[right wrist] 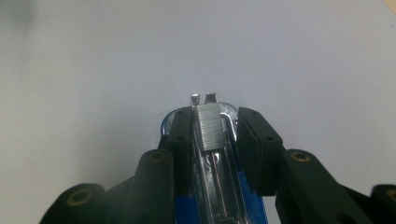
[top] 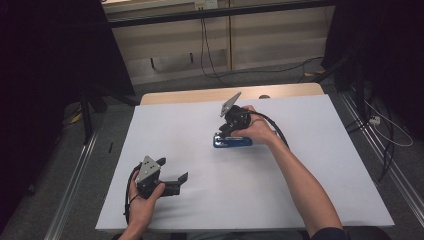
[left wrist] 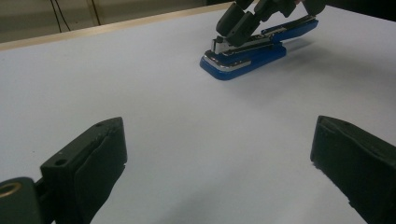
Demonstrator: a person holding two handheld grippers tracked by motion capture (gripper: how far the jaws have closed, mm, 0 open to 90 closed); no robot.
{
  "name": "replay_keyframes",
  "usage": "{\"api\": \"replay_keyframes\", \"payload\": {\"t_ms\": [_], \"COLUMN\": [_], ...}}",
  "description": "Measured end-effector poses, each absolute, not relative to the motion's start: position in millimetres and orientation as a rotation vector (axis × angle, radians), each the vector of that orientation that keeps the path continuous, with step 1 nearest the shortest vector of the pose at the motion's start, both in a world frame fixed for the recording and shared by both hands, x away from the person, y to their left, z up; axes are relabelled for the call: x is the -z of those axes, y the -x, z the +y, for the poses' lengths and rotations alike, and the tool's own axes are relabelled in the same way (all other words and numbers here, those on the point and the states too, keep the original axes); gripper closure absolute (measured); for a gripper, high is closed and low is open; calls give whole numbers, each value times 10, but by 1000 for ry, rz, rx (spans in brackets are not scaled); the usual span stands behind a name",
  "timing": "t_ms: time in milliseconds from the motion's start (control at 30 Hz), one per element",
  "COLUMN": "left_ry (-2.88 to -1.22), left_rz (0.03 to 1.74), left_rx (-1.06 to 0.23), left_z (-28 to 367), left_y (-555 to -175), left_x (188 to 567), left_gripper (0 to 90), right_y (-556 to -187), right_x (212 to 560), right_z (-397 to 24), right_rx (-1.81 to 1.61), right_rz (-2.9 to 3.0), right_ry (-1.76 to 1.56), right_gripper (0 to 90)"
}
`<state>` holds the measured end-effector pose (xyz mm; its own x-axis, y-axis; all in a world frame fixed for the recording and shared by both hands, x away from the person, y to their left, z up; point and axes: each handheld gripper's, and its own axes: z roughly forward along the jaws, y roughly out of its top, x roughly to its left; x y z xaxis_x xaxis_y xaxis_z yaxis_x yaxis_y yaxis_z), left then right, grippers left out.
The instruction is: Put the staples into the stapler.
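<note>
The right gripper point(right wrist: 210, 140) is clamping the blue stapler point(left wrist: 247, 49), whose open magazine is holding a staple strip point(right wrist: 208, 126); the left gripper point(left wrist: 219, 154) is resting wide open on the table point(top: 300, 165).

A: The high view is looking dim and grainy at its dark upper corners, while the white table point(top: 200, 130) is catching soft, even overhead light.

B: Shadows are staying faint. In the right gripper view the stapler point(right wrist: 212, 135) metal is glinting at centre, and the black pads along the bottom edge are blurring out of focus.
</note>
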<state>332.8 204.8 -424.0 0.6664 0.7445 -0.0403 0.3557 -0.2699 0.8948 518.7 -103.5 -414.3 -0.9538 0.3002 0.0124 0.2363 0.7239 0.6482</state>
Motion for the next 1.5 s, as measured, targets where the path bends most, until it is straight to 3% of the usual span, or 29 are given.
{"api": "replay_keyframes", "payload": {"t_ms": [500, 800, 1033, 1267, 1500], "left_ry": [-1873, -1876, -1877, -1874, -1873], "left_rz": [873, 869, 872, 870, 869], "left_rx": [-483, -483, -483, -486, -485], "left_z": [2046, 2044, 2042, 2043, 2044], "left_y": [-3331, -3332, -3336, -3336, -3334], "left_x": [4245, 4245, 4248, 4246, 4244], "left_gripper": [38, 38, 38, 38, 38], "right_y": [-5191, -5161, -5116, -5025, -4949], "right_x": [4146, 4145, 4171, 4159, 4123], "right_z": [-1049, -1127, -1246, -1304, -1334], "right_rx": [-1051, -1092, -1147, -1179, -1218], "right_rz": [2845, 2789, 2718, 2674, 2600], "right_ry": [-429, -536, -660, -719, -815], "right_gripper": [736, 615, 421, 321, 159]}}
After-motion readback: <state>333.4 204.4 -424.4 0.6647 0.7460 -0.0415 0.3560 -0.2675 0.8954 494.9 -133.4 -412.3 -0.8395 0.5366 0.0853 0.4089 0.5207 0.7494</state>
